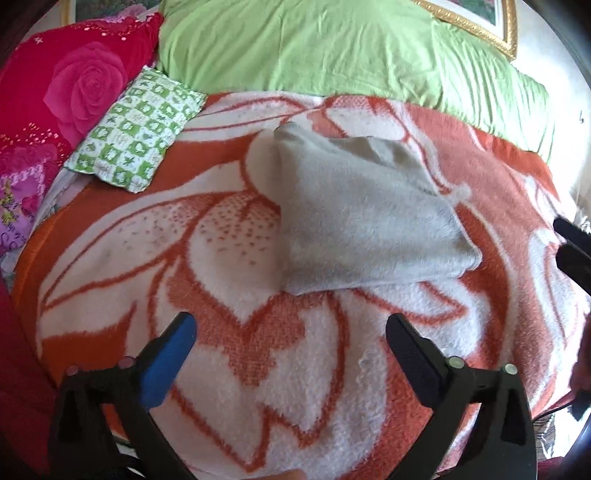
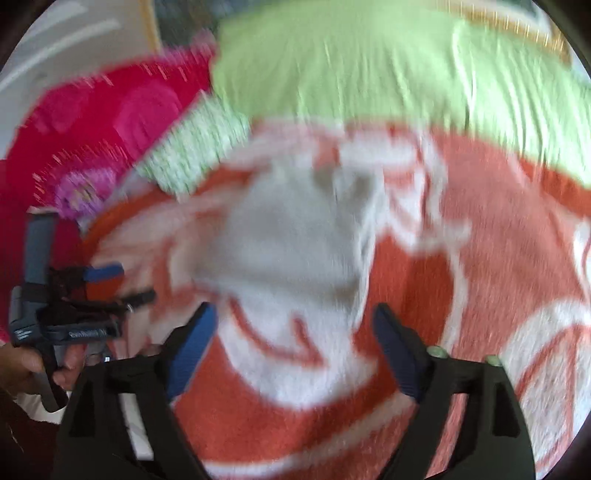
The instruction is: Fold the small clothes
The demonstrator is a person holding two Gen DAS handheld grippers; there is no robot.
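Note:
A small grey garment (image 1: 365,214) lies folded on the orange and white flower blanket (image 1: 229,369). My left gripper (image 1: 291,325) is open and empty, a little short of the garment's near edge. In the blurred right wrist view the same grey garment (image 2: 295,243) lies just ahead of my right gripper (image 2: 293,317), which is open and empty. The left gripper (image 2: 107,280) shows at the left of that view, held by a hand. The right gripper's dark fingers (image 1: 572,240) show at the right edge of the left wrist view.
A green checked small pillow (image 1: 136,125) lies at the blanket's far left. Behind it are a red rose-print pillow (image 1: 74,81) and a light green pillow (image 1: 332,48). A gold picture frame (image 1: 476,22) hangs at the back right.

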